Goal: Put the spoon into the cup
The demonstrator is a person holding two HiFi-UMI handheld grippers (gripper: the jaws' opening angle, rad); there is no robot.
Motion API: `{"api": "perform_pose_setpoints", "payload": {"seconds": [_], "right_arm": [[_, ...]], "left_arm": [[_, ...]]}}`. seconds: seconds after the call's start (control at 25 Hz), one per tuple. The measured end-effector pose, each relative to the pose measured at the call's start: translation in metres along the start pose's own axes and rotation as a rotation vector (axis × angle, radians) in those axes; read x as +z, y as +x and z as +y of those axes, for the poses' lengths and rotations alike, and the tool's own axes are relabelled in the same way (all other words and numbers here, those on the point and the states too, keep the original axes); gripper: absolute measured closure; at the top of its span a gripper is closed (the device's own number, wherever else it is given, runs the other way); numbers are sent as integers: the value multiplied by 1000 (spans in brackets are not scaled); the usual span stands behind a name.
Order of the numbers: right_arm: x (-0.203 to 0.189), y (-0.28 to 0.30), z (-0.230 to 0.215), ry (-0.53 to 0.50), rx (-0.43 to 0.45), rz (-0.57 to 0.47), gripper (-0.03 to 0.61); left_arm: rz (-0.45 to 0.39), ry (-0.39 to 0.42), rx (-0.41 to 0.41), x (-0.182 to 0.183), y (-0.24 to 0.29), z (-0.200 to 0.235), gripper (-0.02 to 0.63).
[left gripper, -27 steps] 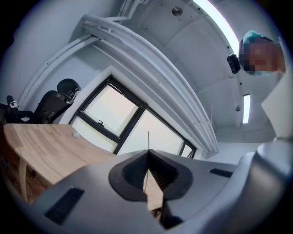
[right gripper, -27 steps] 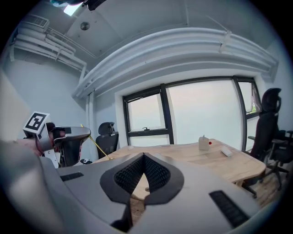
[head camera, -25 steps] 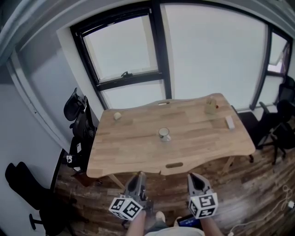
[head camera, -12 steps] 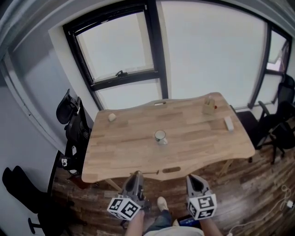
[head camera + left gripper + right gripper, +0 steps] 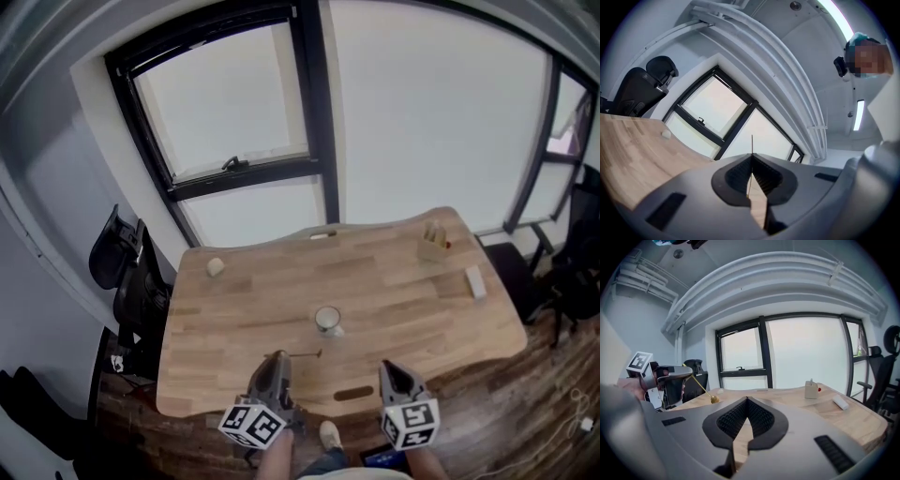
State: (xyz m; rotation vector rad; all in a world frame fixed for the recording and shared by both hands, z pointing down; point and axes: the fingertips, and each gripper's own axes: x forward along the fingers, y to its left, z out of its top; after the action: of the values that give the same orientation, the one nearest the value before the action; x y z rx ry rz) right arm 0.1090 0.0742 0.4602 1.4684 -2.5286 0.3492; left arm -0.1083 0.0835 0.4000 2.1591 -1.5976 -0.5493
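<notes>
The spoon is pinched by its thin handle in the closed jaws of the left gripper, so its bowl is carried out sideways toward the right gripper, probably ready to be tipped in. The right gripper's jaws are closed on nothing. The cup is found on the table, just ahead of the fingertips and between both grippers. The left gripper is held level, the right one dipped slightly.

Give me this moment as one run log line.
left gripper: shut on spoon | right gripper: shut, empty | cup: on table, spoon not yet inside
</notes>
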Motion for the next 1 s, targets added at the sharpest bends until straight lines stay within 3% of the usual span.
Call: {"api": "perform_pose_setpoints", "payload": {"seconds": [0.52,1.0], "right_arm": [[13,105,-20,9,-67,74,581],[14,123,-23,-16,-111,72,581]], "left_arm": [[73,-63,-7,4,101,77,612],[111,-93,-33,-12,129,103,612]]}}
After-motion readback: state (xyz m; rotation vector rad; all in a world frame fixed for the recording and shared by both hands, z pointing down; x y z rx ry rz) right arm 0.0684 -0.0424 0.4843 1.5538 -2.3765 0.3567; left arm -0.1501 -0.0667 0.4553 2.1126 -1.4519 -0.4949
